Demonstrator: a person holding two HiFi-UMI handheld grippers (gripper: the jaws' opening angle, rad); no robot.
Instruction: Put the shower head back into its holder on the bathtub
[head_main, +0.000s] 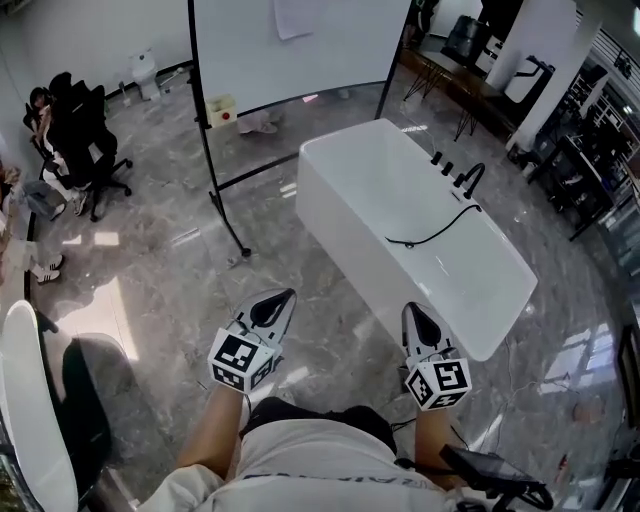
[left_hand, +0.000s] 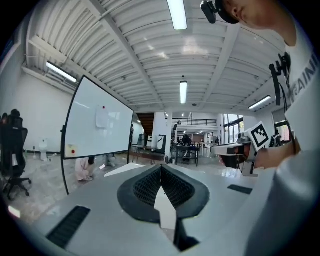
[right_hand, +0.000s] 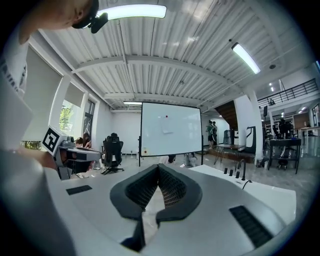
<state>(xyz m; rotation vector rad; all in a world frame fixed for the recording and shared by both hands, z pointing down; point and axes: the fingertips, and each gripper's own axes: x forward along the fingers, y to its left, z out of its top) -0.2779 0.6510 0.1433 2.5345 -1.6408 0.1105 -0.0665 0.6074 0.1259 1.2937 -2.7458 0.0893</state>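
Observation:
A white bathtub (head_main: 470, 290) stands on the grey floor ahead of me, at centre right of the head view. Black tap fittings (head_main: 468, 180) sit on its far rim. A thin black hose (head_main: 437, 234) runs from them across the tub's rim and inside; I cannot make out the shower head itself. My left gripper (head_main: 285, 296) is held over the floor left of the tub, shut and empty. My right gripper (head_main: 411, 309) hovers by the tub's near corner, also shut and empty. The right gripper view shows the tub (right_hand: 265, 192) and taps (right_hand: 243, 170) to the right of the shut jaws.
A whiteboard on a black rolling stand (head_main: 290, 45) is behind the tub, its foot (head_main: 232, 232) reaching toward me. An office chair (head_main: 85, 140) with a seated person is at far left. A white curved fixture (head_main: 30, 410) is at bottom left. Desks and racks (head_main: 570, 130) line the right.

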